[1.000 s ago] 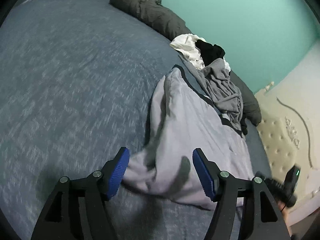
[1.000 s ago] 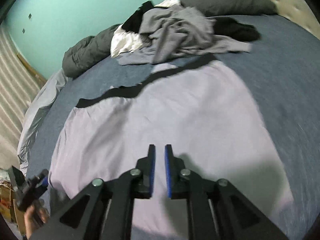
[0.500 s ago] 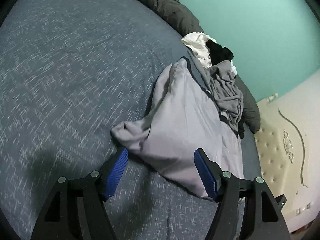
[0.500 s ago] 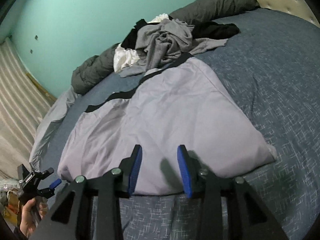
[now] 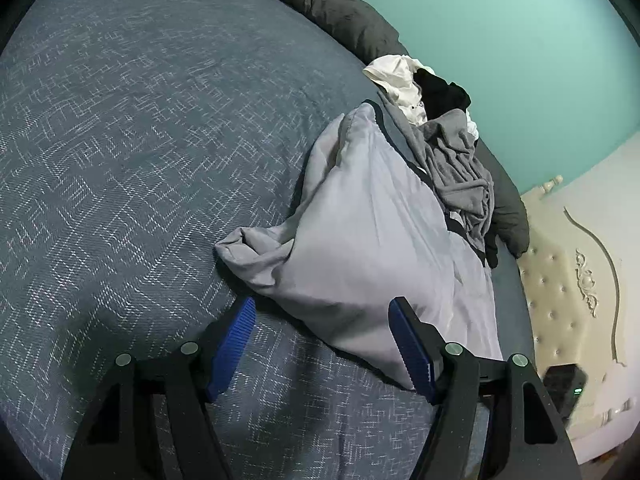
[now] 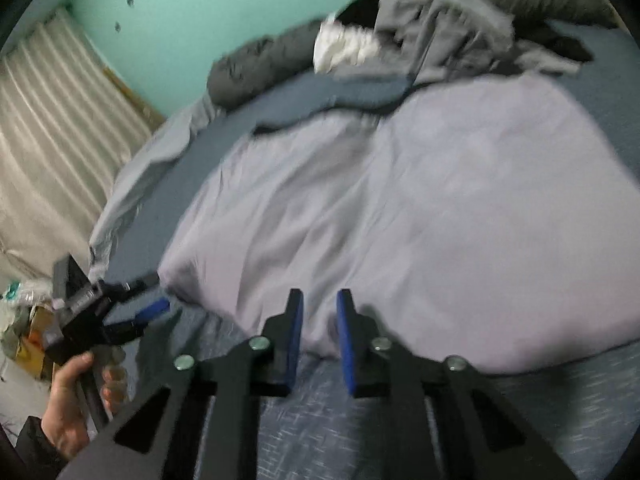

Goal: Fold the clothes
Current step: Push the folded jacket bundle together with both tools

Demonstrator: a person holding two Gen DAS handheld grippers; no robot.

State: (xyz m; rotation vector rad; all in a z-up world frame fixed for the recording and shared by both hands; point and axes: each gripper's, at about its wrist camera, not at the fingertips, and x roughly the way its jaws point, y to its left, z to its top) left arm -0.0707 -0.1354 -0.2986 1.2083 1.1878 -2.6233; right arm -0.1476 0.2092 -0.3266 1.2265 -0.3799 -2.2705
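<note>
My left gripper (image 5: 322, 344) hovers with its blue pads spread wide over the near edge of the light grey garment (image 5: 360, 232), which lies spread on the blue patterned bedspread (image 5: 120, 140); nothing is pinched between them. The garment's bunched corner points left, and beyond it the bedspread runs bare and open all the way to the far left. To the right, a heap of grey, white and black clothes (image 5: 448, 136) crowds the garment's far edge, with dark grey pillows (image 5: 332, 0) along the teal wall (image 5: 500, 32) and a tufted cream headboard (image 5: 560, 292) at the far right. I can read no writing anywhere.

My right gripper (image 6: 319, 312) tilts down at the garment's near hem (image 6: 320, 340), its jaws narrow and closing; through the blur I cannot tell whether cloth sits between the pads. In that view my left hand (image 6: 76, 404) grips its tool's handle low at the left, off the bed's edge.
</note>
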